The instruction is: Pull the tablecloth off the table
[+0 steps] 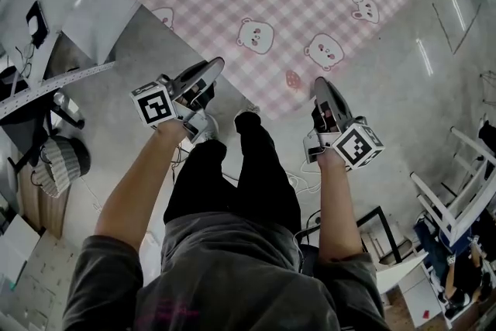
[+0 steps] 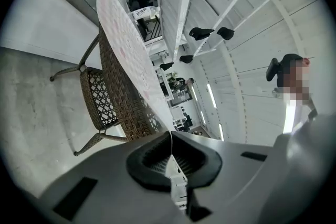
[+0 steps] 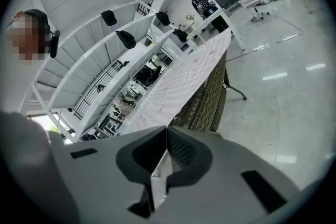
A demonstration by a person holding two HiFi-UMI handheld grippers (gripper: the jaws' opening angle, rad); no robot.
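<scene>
Cloth (image 1: pixel 310 4) lies spread flat on bench (image 2: pixel 119 93). My left gripper (image 1: pixel 215 64) and right gripper (image 1: pixel 320 83) flank cloth's near corner, both closed tight, holding nothing. Risks: closed jaws would skid over hem, no grip. One-sided grab would bunch cloth, snag on bench edge.

Bright, even light; fisheye-warped edges.
</scene>
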